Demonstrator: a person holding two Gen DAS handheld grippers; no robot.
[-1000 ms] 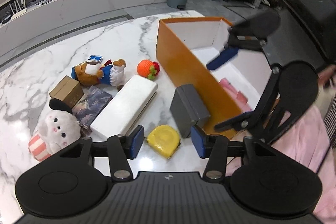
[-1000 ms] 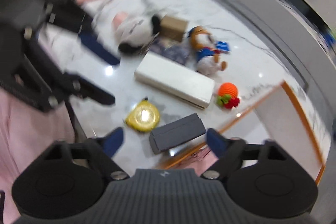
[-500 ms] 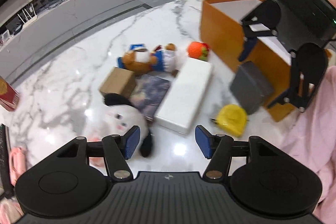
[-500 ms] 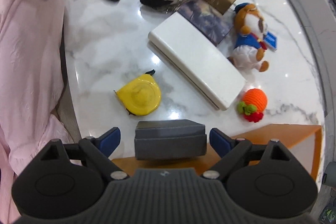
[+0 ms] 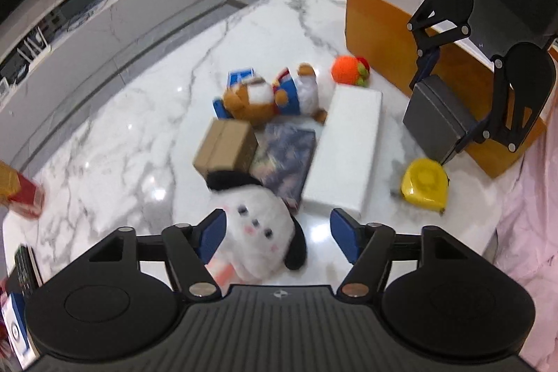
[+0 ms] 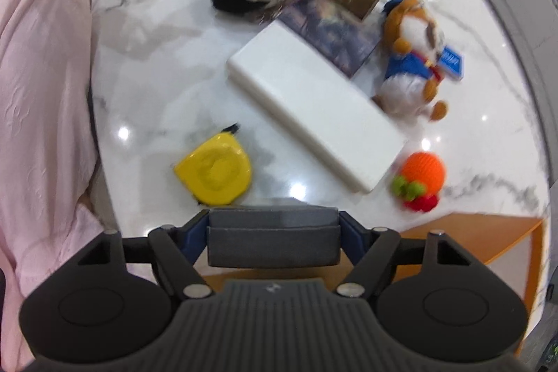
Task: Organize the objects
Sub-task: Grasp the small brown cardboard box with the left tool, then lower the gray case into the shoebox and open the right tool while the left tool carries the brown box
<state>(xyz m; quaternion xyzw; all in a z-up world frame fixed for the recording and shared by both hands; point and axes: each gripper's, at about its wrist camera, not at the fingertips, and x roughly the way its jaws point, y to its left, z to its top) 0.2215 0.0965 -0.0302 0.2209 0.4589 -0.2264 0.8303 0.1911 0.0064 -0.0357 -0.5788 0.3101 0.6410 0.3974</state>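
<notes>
Both my tongs are working: my right gripper [image 6: 273, 237], at the bottom of its frame, has just been closing and is clamping the grey box [image 6: 273, 238] beside the orange bin [image 5: 382, 33]. My left gripper [image 5: 277, 234], jaws just widening and apart, is straddling the white plush dog [image 5: 258, 225] at lower centre without pinching it, on the marble table [image 5: 115, 135].

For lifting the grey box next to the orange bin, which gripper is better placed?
Right. The right gripper has just been closing, its fingers bracketing the grey box. The left gripper hangs open over the white plush.
</notes>
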